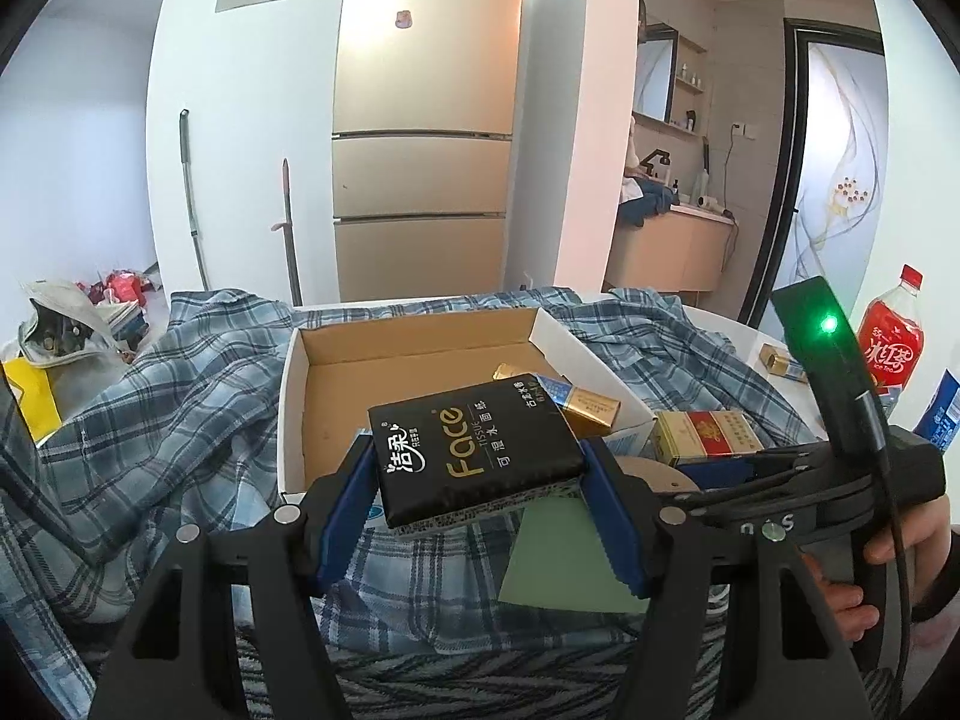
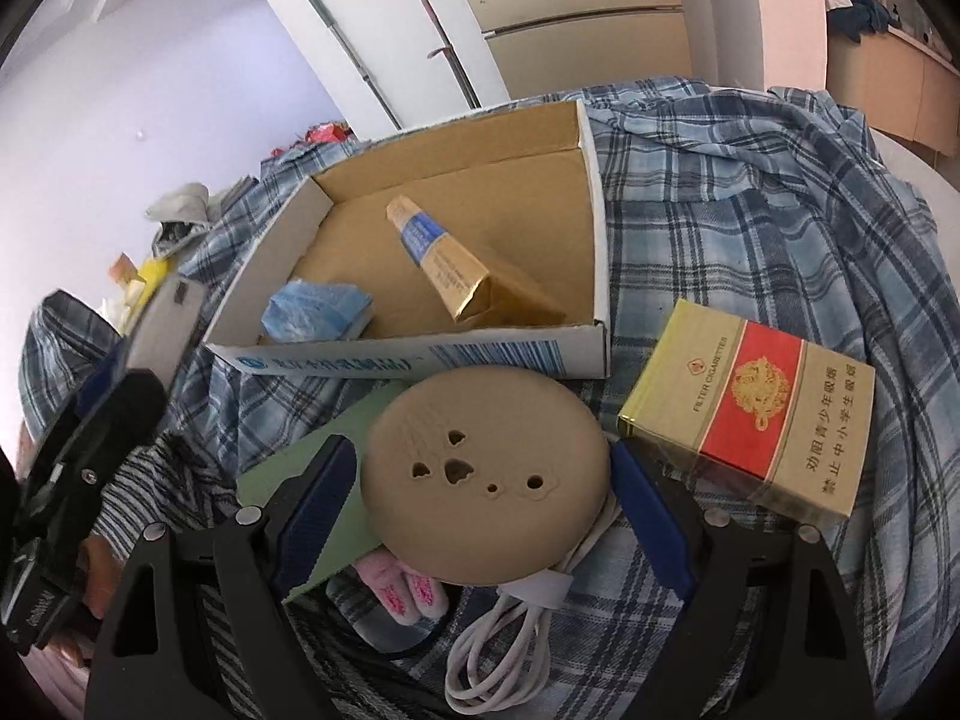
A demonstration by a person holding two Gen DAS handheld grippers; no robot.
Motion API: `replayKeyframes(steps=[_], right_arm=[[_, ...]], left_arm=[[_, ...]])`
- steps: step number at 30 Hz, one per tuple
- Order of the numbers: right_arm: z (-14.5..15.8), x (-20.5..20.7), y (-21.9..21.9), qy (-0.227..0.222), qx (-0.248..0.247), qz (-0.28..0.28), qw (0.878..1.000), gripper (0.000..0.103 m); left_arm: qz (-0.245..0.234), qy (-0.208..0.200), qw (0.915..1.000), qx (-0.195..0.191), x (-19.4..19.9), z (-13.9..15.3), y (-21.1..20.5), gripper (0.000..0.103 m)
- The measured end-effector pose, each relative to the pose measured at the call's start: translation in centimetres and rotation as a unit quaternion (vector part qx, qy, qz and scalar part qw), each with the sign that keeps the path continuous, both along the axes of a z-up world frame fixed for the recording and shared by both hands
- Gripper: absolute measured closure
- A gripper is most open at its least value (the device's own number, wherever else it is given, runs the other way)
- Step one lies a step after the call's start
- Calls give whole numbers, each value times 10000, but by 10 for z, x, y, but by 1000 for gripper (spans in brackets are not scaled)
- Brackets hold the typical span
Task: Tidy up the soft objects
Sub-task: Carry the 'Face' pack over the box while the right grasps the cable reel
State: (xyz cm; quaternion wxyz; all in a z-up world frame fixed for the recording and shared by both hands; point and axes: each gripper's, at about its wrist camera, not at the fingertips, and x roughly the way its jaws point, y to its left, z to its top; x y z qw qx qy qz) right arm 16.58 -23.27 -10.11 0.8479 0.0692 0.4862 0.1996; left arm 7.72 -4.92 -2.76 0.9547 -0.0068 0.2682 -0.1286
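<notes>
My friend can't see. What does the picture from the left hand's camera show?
The left gripper clamps a black soft pack of facial tissues between its blue pads, held in front of an open white cardboard box with a brown inside. The box sits on a blue plaid shirt, with a red-and-gold cigarette pack to its right.

the tissue pack hangs over the box's near edge; cigarette pack right of it.
</notes>
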Motion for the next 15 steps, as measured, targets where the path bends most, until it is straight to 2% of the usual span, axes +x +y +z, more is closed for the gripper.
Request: replayKeyframes(steps=[7,15], right_arm=[[6,-6,14,-289,-329,107,9990,24],[23,-21,15,-823,-452,251,9953,25]], left_arm=[[9,-133,9999,25,-6,2,0,34],[126,-343,9993,74,-14,8,2,34]])
